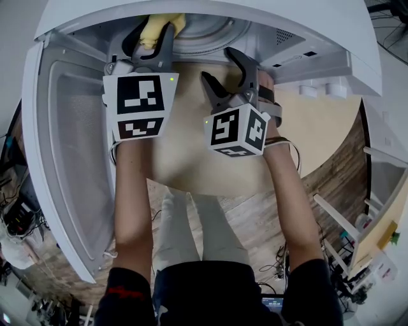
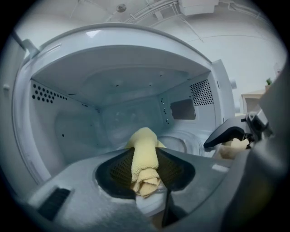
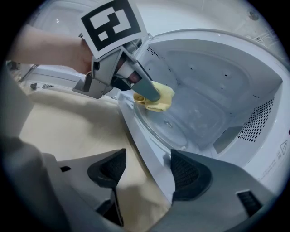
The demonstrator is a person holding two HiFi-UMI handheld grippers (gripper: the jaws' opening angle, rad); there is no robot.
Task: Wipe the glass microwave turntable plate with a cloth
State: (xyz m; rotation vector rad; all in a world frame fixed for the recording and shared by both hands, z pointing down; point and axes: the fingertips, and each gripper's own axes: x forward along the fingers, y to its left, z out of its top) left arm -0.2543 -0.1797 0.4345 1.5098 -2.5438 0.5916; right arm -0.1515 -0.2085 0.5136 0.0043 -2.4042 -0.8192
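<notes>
Left tool (image 2: pixel 145 174) clamped on yellow cloth (image 3: pixel 158 100) inside open microwave (image 2: pixel 113 86), at glass turntable plate (image 3: pixel 190 124) edge. Right tool (image 3: pixel 142 174) jaws apart, empty, at microwave's front sill.

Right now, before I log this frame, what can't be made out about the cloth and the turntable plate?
Whether the cloth touches the plate: the left gripper hides the cloth's underside in its own view, and it is too small in the right gripper view.
Most of the plate: in the head view the microwave covers it with its top.
Smears on the plate: too faint in every view.
</notes>
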